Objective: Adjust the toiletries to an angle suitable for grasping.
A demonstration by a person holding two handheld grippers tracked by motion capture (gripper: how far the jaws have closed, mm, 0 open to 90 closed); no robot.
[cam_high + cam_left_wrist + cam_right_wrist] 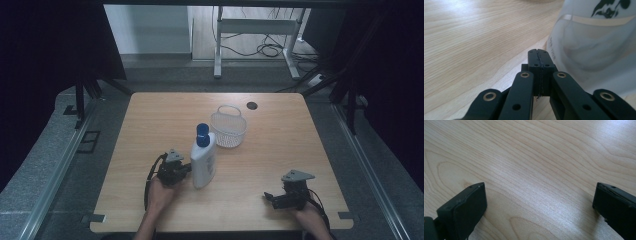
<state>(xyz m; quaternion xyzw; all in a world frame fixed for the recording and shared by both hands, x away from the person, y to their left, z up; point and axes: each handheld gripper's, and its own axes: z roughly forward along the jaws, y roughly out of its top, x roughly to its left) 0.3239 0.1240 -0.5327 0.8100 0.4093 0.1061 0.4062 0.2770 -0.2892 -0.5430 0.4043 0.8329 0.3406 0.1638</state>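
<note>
A tall white bottle (204, 162) with a blue cap (202, 135) stands mid-worktop (260, 150), just beside the clenched, empty left claw (186, 169). Smooth plastic, likely slippery and top-heavy; its flat body looks the safest hold. The right claw (270, 197) rests released. A white basket (228, 127) sits behind; cables trail across the floor (250, 47).

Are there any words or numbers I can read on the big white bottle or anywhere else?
No text can be read for sure.
White bottle: in the left gripper view it bears a dark printed mark at its top and a line of tiny print down its edge, both too blurred to read.
Basket, table: no writing to be seen.
</note>
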